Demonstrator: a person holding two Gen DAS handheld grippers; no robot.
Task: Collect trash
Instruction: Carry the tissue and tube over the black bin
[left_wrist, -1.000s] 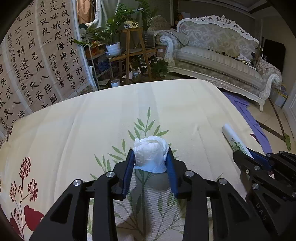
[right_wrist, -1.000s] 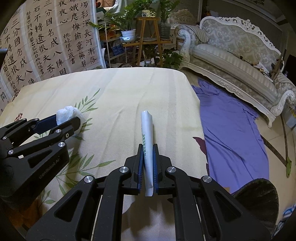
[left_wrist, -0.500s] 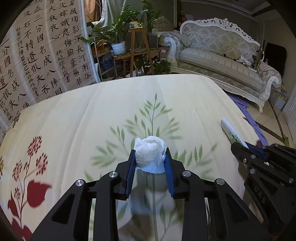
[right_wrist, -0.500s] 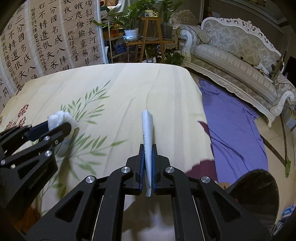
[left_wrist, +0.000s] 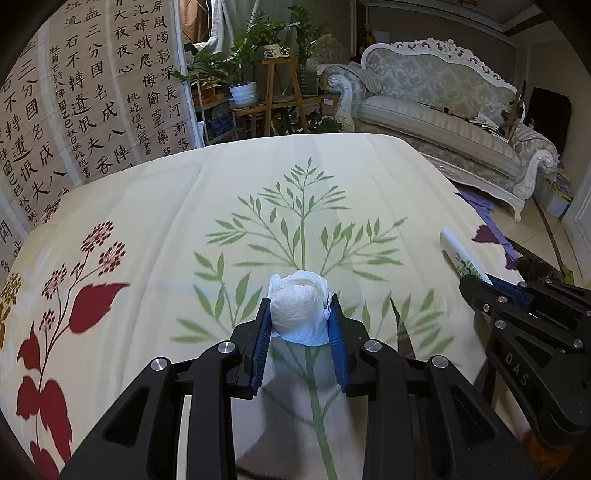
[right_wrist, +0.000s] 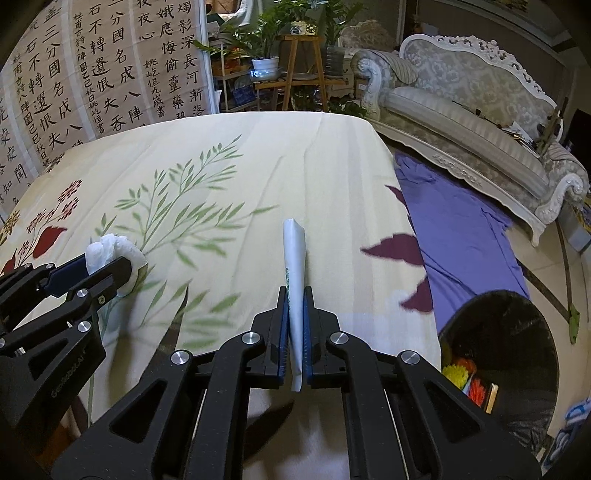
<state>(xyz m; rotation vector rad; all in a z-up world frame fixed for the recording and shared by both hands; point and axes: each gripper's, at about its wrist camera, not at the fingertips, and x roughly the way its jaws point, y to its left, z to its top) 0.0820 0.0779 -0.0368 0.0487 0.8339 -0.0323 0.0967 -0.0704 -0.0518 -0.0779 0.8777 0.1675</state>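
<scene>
- Left gripper (left_wrist: 300, 321): blue pads pressed on both sides of a crumpled white tissue wad (left_wrist: 298, 309); wad is clamped and carried clear above the bedcover.
- Right gripper (right_wrist: 295, 325): jaws closed tight on a flattened white paper wrapper (right_wrist: 294, 266) with green print; the wrapper sticks out forward past the fingertips, its lower end hanging below the pads.
- Step in hand (judgement): both pieces of trash are picked up and in transit toward the bin; nothing released yet.
- Black trash bin (right_wrist: 506, 354) stands on the floor at the lower right of the right wrist view, just beside the bed edge; bright yellow and orange scraps already lie inside.
- Next move (judgement): bring each claw over the bin mouth, well inside the rim, then open. The light wrapper could flutter wide if let go too high.
- Surface: cream bedcover (left_wrist: 184, 206) printed with green sprigs and red leaves, smooth, no other litter visible on it.
- Floor beside bed: purple cloth (right_wrist: 454, 229) spread flat.
- Room beyond: ornate pale sofa (left_wrist: 443, 118), wooden plant stand (left_wrist: 280, 96) with potted plants, calligraphy screen (left_wrist: 81, 103) on the left.
</scene>
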